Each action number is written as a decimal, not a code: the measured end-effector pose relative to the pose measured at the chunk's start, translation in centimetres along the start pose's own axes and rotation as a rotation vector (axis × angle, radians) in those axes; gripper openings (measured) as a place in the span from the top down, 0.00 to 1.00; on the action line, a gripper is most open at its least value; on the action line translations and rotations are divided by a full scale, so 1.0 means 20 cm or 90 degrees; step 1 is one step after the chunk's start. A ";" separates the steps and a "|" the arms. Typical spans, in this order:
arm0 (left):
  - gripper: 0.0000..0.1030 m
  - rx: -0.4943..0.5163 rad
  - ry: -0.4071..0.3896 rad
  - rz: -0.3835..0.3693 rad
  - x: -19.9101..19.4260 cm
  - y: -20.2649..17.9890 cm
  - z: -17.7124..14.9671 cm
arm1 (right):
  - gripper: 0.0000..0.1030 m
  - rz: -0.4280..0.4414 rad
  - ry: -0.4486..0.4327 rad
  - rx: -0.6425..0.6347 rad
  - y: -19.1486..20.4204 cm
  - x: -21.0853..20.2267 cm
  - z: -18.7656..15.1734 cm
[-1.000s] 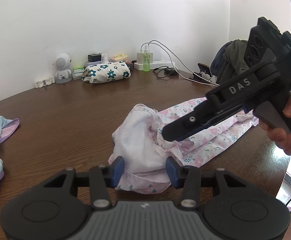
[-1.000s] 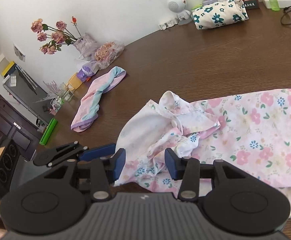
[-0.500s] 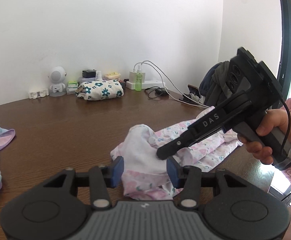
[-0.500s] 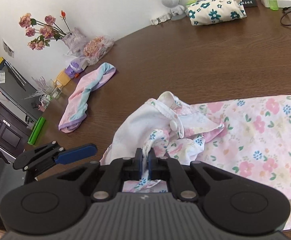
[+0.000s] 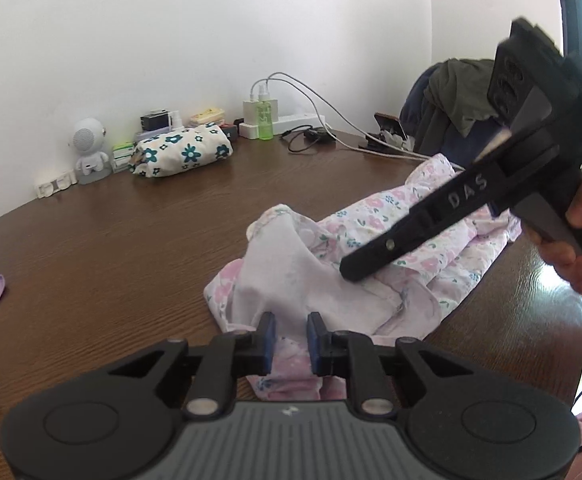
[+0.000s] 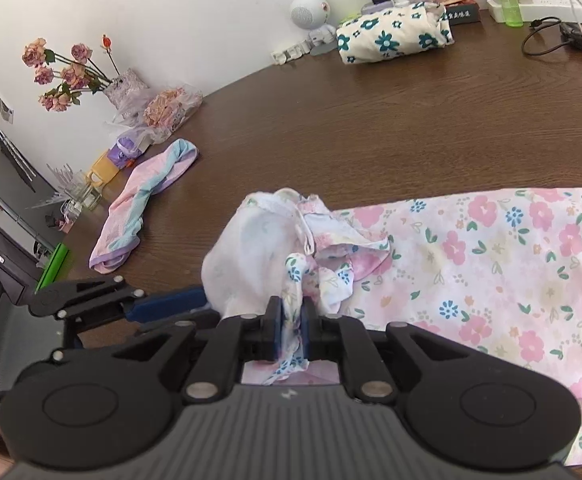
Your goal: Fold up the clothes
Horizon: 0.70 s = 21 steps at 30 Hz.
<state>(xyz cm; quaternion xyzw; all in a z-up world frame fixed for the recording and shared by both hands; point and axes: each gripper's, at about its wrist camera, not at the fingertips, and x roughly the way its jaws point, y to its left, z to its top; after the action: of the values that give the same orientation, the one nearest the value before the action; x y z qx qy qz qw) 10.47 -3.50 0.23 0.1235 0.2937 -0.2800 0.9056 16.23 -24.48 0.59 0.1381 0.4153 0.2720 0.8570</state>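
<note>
Cotton-thin and floral, the pink garment [image 6: 491, 264] lies bunched at its near end on the brown worktop [image 6: 371, 128], spreading flat toward your right. Your right gripper [image 6: 291, 320] is clenched on a twisted strip of that cloth, after easing slightly wider. Your left gripper [image 5: 290, 336] has just been closing on the pale hem beside it; cloth sits between the fingers [image 5: 269, 340], but a gap shows, so I judge it not yet pinched. Expect limp, light fabric that sags and slides, so take a single layer at the hem's edge, hands well apart, and lift evenly.
</note>
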 end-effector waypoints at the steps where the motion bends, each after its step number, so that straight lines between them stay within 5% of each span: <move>1: 0.85 0.007 0.008 0.001 0.02 -0.01 0.00 | 0.88 -0.007 -0.019 -0.007 0.01 -0.03 0.00; 6: 0.85 0.009 0.028 0.008 0.07 -0.04 0.01 | 0.83 0.006 -0.091 -0.093 0.14 -0.11 0.03; 11: 0.84 -0.004 0.032 0.011 0.08 -0.03 0.01 | 0.82 0.001 -0.048 -0.130 0.20 -0.03 0.04; 15: 0.84 -0.017 0.033 0.008 0.08 -0.02 0.01 | 0.63 -0.001 -0.045 -0.081 0.12 -0.13 0.00; 21: 0.84 -0.034 0.034 0.002 0.09 -0.01 0.01 | 0.57 -0.031 0.030 -0.138 0.19 -0.19 -0.15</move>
<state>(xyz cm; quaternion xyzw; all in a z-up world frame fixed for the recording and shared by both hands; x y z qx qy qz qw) 11.59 -4.52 -0.67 0.1073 0.3247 -0.2675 0.9009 10.63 -23.64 2.90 0.0279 0.4067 0.2980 0.8631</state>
